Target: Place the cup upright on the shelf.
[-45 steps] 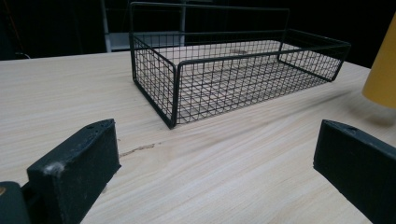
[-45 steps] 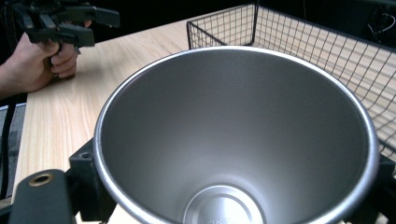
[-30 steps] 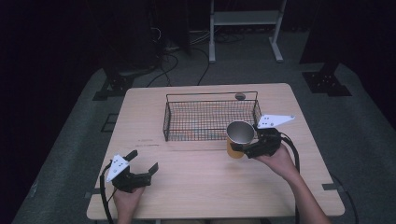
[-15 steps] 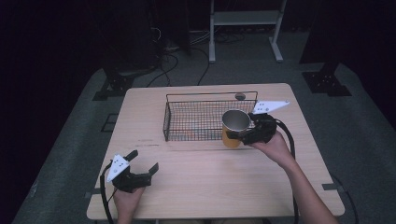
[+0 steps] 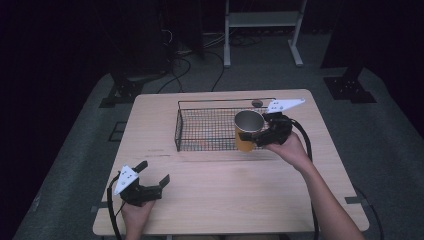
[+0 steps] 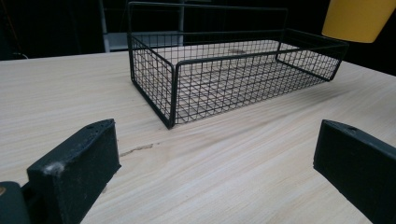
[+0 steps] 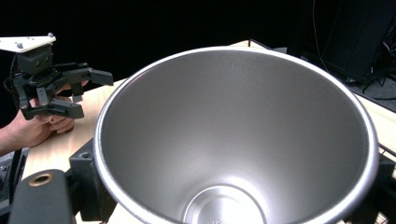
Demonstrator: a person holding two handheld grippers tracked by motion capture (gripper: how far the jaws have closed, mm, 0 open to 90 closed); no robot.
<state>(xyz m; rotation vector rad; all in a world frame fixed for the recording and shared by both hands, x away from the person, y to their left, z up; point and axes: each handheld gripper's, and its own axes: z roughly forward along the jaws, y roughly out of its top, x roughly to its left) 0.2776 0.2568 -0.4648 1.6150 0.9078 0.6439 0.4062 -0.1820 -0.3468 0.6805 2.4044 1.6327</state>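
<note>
A yellow cup (image 5: 247, 131) with a silver metal inside hangs above the right end of a black wire basket (image 5: 210, 129), upright, with my right gripper (image 5: 255, 136) shut on its side. The cup's shiny interior (image 7: 238, 144) sits close before the right gripper view's camera. The cup's yellow bottom (image 6: 357, 18) hangs over the basket (image 6: 224, 74) in the left gripper view. My left gripper (image 5: 154, 176) rests open near the table's front left corner, its fingers (image 6: 74, 163) wide apart with bare wood between them. The same left gripper (image 7: 79, 88) is seen far off in the right gripper view.
The wooden table (image 5: 235, 195) has free room in front of the basket and at its left. A small dark round object (image 5: 257, 103) lies behind the basket. A white stand (image 5: 260, 20) and cables are on the floor beyond the table.
My right gripper has carried the cup up and leftward, from beside the basket's right end to above it. The left gripper has stayed put.
</note>
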